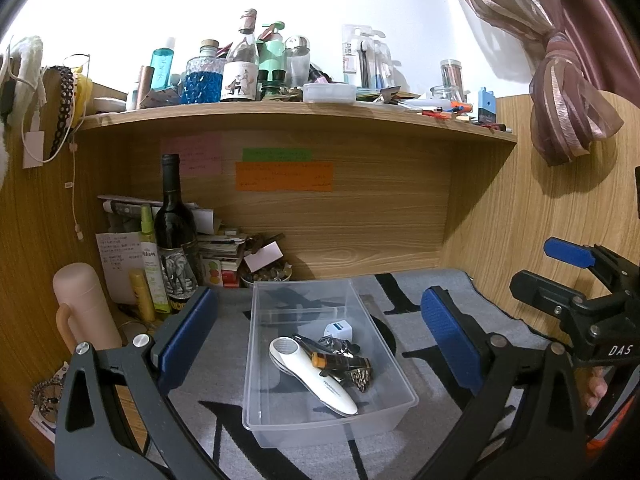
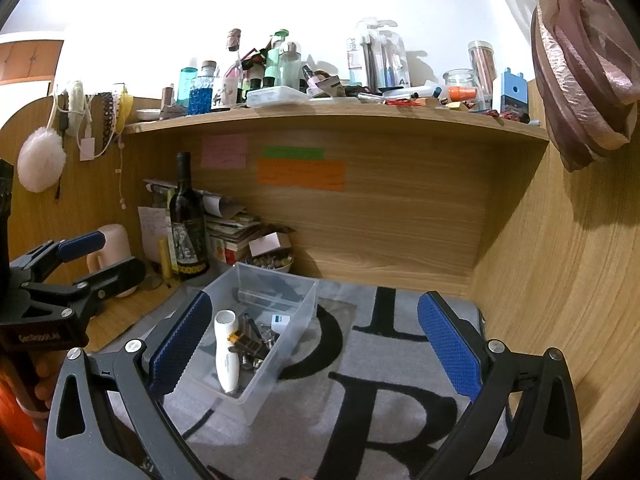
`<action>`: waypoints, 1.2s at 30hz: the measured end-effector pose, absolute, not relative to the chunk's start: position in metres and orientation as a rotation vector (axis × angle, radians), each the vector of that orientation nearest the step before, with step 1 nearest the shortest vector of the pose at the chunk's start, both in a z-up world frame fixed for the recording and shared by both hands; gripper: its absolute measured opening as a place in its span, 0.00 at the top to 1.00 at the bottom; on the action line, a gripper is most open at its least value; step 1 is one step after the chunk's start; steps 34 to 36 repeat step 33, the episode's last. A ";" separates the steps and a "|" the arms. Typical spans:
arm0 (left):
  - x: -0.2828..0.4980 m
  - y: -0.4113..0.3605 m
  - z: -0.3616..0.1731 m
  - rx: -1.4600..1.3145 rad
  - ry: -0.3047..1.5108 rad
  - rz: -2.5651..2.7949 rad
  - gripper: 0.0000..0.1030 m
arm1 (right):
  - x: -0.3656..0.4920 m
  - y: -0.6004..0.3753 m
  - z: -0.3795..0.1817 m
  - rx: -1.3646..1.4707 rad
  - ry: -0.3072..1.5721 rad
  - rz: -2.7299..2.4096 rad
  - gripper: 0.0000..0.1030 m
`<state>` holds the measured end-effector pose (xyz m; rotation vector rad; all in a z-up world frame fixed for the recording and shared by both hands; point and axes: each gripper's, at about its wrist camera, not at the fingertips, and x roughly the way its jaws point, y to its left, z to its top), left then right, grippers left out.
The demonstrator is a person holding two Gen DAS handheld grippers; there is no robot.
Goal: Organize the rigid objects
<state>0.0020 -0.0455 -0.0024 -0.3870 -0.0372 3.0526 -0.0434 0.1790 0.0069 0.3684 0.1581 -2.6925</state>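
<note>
A clear plastic bin (image 1: 256, 416) sits on a grey mat with black letters (image 1: 424, 300). Inside lie a white handheld device (image 1: 316, 380), a dark clip-like object with keys (image 1: 344, 362) and a small white charger cube (image 1: 339, 330). My left gripper (image 1: 320, 344) is open and empty, its blue pads either side of the bin, held above it. The bin (image 2: 296, 312) also shows in the right wrist view, left of centre, with the white device (image 2: 226, 354) in it. My right gripper (image 2: 316, 344) is open and empty, to the right of the bin over the mat (image 2: 380, 400).
A dark wine bottle (image 1: 173, 236), small bottles, a pink mug (image 1: 80, 308), stacked papers and a bowl (image 1: 268, 276) crowd the back left corner. A cluttered wooden shelf (image 1: 304, 114) hangs above. Wooden walls enclose the desk. A tied curtain (image 1: 568, 92) hangs at the right.
</note>
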 end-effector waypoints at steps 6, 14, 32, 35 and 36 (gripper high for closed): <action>0.003 -0.045 -0.001 -0.378 -0.036 3.048 0.00 | -0.043 0.180 0.007 0.363 0.156 -2.694 0.00; 0.003 -0.045 0.000 -0.378 -0.033 3.033 0.00 | -0.042 0.181 0.008 0.355 0.157 -2.709 0.00; -0.007 -0.047 -0.003 -0.421 -0.042 3.010 0.00 | -0.047 0.178 0.005 0.354 0.181 -2.742 0.00; -0.007 -0.047 -0.004 -0.423 -0.044 3.009 0.00 | -0.048 0.178 0.005 0.357 0.180 -2.742 0.00; -0.007 -0.047 -0.004 -0.423 -0.044 3.009 0.00 | -0.048 0.178 0.005 0.357 0.180 -2.742 0.00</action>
